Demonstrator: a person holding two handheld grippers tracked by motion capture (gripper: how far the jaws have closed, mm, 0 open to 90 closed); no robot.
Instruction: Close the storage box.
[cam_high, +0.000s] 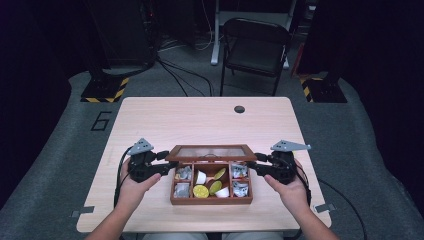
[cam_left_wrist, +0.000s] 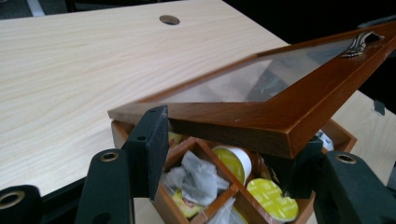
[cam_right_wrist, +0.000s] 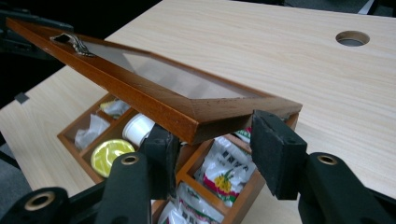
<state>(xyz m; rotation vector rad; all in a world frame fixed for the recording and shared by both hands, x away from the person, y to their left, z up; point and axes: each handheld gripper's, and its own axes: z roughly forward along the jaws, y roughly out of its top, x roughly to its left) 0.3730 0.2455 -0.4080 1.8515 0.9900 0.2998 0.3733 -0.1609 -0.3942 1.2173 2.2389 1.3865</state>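
Note:
A brown wooden box (cam_high: 210, 200) with several compartments sits near the table's front edge. It holds yellow-topped capsules (cam_left_wrist: 273, 198), a white cup (cam_right_wrist: 138, 128) and paper sachets (cam_right_wrist: 224, 172). Its glass-paned lid (cam_high: 212, 152) is tilted partly up over the box, with a metal handle (cam_left_wrist: 359, 43) on the raised front rail. My left gripper (cam_high: 169, 162) is shut on the lid's left end (cam_left_wrist: 226, 149), one pad at each corner. My right gripper (cam_high: 252, 164) grips the lid's right end (cam_right_wrist: 217, 140) the same way.
The far half of the pale wooden table (cam_high: 200, 120) is bare, with a round cable hole (cam_high: 239, 109) near its back edge. A folding chair (cam_high: 255, 47) stands behind the table, and cables lie on the floor.

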